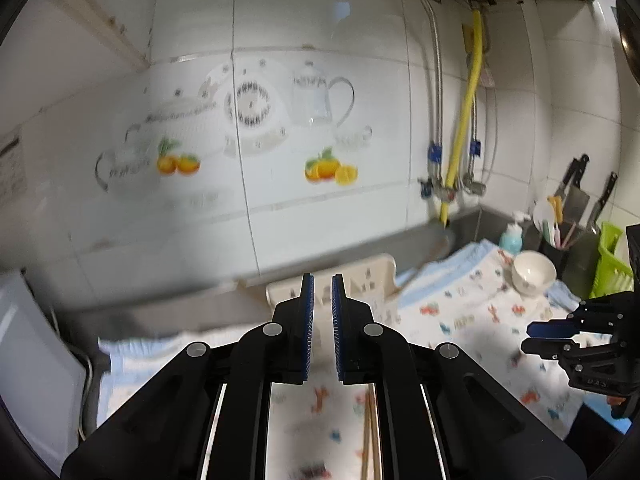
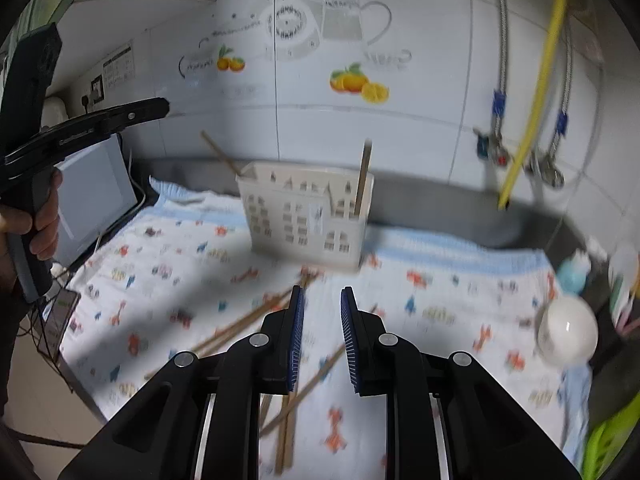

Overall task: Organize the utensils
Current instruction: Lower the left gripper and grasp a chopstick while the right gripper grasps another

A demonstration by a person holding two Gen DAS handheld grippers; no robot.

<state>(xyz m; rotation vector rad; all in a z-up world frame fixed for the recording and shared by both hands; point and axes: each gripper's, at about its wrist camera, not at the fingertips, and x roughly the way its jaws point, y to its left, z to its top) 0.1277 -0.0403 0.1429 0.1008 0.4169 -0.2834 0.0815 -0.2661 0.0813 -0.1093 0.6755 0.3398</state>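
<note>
Chopsticks (image 2: pixel 256 320) on cloth beneath right tongs (image 2: pixel 322 340) (parted, empty)

Patterned cloth (image 2: pixel 440 280), caddy (image 2: pixel 304 220), chopsticks (image 2: pixel 240 324), seemingly wooden

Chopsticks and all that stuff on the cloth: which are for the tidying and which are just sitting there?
For the tidying: loose chopsticks, white holder, chopsticks standing in it.
Just sitting there: white bowl, blue bottle, knives, green basket.
</note>
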